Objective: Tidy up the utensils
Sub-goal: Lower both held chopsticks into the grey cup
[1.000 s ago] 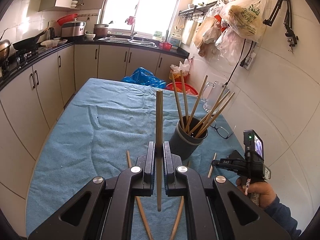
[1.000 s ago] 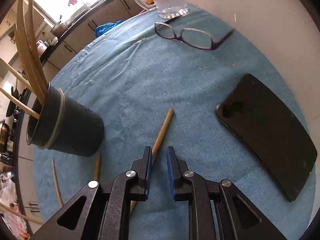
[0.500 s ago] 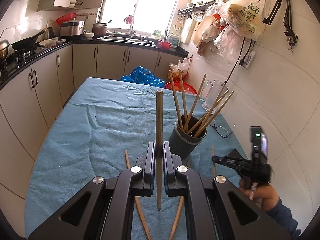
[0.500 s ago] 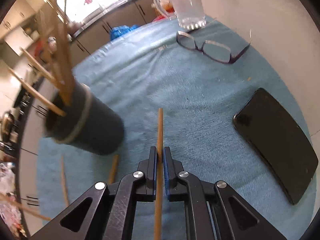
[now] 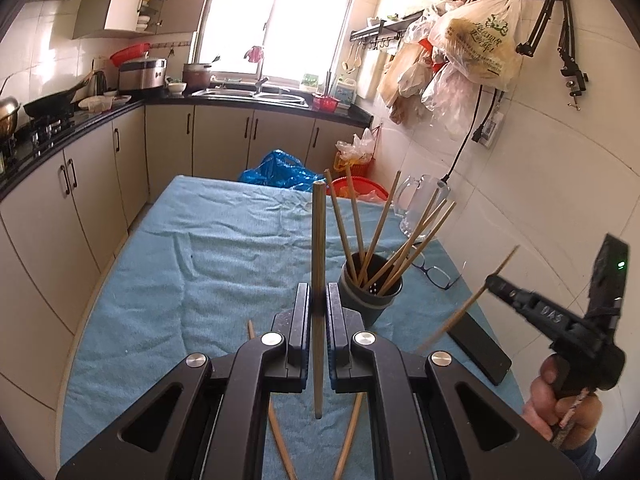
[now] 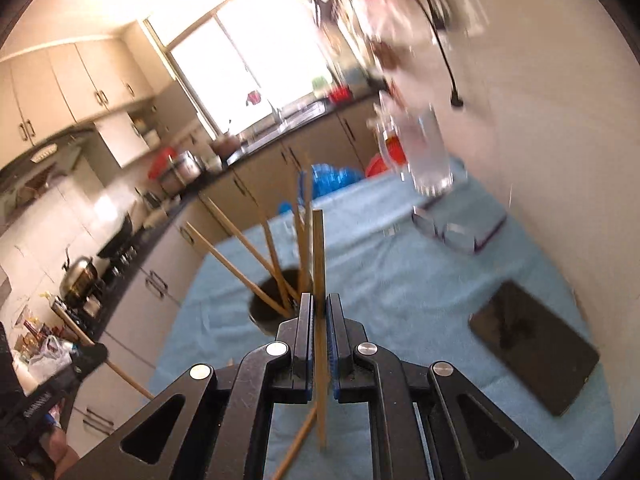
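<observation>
You are holding one chopstick in each hand-held gripper. Your left hand-held gripper [image 5: 318, 312] is closed tight on a chopstick [image 5: 318, 264], which is standing nearly upright between the jaws, its lower end hanging just above the blue cloth on the desk [image 5: 208, 256]. Your right hand-held gripper [image 6: 319, 316] is also clamped shut on a second chopstick [image 6: 318, 256], gripped partway along so that it is sticking out above and below the jaws; in the left view that stick is slanting up toward the right wall.

The dark cup [image 5: 370, 294] is standing on the desk just right of your left jaws and directly beyond your right ones, with its open mouth facing up. Seven or so chopsticks are already leaning inside it, fanning outward, so a good share of the sorting looks done.

What is left, as far as can be seen: the two sticks you are carrying are not yet in the cup, and at least two loose chopsticks [image 5: 280, 436] are lying on the cloth near you, partly hidden under the left jaws. There may be more out of sight.

On the right side of the desk, a phone [image 6: 534, 346], a pair of glasses [image 6: 460, 234] and a glass mug [image 5: 420, 208] are sitting near the wall, well clear of the cup.
</observation>
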Tool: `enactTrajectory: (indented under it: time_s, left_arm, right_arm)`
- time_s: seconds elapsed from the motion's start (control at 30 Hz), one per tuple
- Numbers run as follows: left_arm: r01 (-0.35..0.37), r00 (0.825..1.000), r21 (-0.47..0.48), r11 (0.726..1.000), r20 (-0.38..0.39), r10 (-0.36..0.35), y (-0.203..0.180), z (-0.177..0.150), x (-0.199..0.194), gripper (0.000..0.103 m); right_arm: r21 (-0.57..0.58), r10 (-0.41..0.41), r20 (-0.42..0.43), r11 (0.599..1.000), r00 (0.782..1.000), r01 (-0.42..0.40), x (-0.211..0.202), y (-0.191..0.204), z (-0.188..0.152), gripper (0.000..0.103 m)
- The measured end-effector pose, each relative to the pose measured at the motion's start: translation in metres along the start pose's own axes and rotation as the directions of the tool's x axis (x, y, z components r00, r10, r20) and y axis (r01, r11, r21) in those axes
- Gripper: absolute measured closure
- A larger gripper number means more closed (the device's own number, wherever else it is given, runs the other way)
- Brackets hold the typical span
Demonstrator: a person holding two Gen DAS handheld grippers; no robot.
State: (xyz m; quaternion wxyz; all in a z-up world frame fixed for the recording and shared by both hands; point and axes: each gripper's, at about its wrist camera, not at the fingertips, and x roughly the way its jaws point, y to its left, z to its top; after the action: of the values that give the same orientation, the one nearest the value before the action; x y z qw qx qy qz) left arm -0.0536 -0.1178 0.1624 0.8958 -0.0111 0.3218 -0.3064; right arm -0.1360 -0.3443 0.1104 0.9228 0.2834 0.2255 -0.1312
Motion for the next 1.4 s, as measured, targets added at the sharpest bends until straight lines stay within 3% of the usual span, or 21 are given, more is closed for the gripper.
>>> enactTrajectory:
  time_s: [0.13, 0.8, 1.07, 1.4]
  left_arm:
    - [0.005, 1.000, 0.011, 1.000, 0.016, -0.005, -0.005, 0.010, -0.003, 0.097]
    - [0.025, 0.995, 0.059, 0.998, 0.090, -0.031, -0.043, 0.079, 0.007, 0.097]
    - [0.044, 0.990, 0.056, 0.997, 0.134, -0.051, -0.059, 0.118, 0.024, 0.097]
    - [0.033, 0.998, 0.034, 0.999, 0.052, -0.035, -0.055, 0.114, 0.091, 0.097]
  right_arm:
    - [-0.009, 0.010, 0.057, 1.000, 0.998, -0.010, -0.015, 0.012, 0.015, 0.097]
    - [-0.023, 0.067, 0.131, 0.998, 0.989, -0.064, -0.039, 0.032, 0.070, 0.097]
    - [-0.042, 0.053, 0.144, 0.998, 0.988, -0.047, -0.020, 0.045, 0.096, 0.099]
    - [-0.029, 0.031, 0.061, 0.999, 0.998, -0.029, 0.036, 0.035, 0.097, 0.100]
